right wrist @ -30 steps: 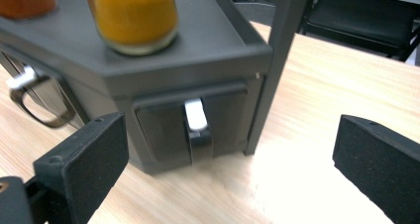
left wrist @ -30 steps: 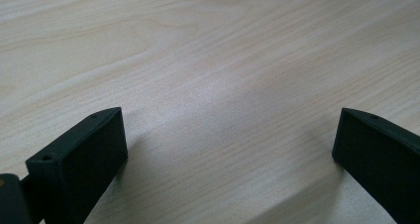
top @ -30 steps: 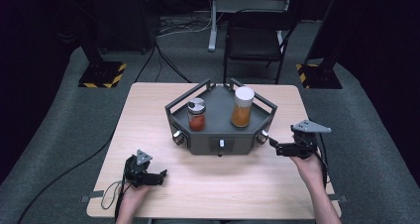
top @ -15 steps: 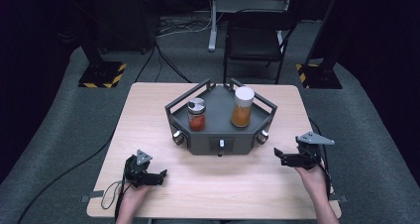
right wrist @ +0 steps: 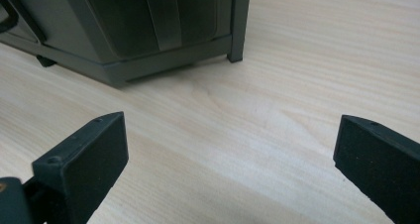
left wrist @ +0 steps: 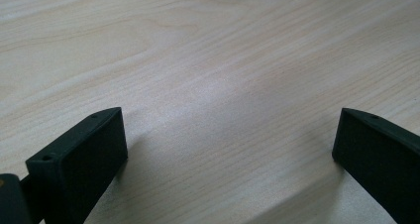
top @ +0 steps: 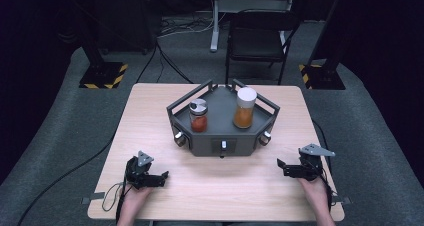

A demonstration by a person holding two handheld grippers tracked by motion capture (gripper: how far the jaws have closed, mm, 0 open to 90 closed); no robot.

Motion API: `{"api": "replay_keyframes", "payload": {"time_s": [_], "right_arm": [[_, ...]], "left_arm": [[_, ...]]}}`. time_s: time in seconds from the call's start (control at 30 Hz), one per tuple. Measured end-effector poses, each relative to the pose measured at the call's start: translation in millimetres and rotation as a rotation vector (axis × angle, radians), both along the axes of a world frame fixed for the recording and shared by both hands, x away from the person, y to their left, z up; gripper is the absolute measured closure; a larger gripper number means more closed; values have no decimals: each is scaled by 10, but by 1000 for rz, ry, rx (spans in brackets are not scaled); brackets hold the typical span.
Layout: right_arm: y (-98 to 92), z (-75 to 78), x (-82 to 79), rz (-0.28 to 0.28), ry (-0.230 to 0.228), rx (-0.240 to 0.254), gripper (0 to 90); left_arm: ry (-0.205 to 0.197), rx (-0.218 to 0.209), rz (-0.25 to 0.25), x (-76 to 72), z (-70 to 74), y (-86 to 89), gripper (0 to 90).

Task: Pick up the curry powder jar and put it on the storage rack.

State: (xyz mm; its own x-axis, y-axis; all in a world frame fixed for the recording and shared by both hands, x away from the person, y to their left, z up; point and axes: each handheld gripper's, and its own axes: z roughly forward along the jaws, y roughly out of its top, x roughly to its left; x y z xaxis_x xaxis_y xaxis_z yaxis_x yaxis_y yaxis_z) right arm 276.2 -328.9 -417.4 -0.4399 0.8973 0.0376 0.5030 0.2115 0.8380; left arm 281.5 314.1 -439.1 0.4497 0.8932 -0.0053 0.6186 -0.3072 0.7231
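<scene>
Wooden counter (top: 150, 116) sitting on grey carpet, dark room.
Both tongs, left (top: 159, 178) and right (top: 283, 167), gaping wide, holding nothing, near the front edge.

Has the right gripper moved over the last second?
Yes. The right gripper has drawn back from the dark tray toward the table's near edge; its fingers are open, holding nothing.

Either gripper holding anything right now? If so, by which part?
Nothing is held. The left gripper has its jaws wide apart over bare table; the right gripper is open too, short of the dark tray.
</scene>
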Motion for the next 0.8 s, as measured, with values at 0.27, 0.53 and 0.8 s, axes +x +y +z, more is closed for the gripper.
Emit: {"api": "replay_keyframes", "payload": {"time_s": [0.27,0.53,0.8], "right_arm": [[-53,-118,-43,-17,27,0,0],[-80,-208,-63,-30,59,2,0],[-81,-229,-65,-33,89,-17,1]], "left_arm": [[0,0,0,0,-1,0,0],[0,0,0,0,0,0,0],[0,0,0,0,0,0,0]]}}
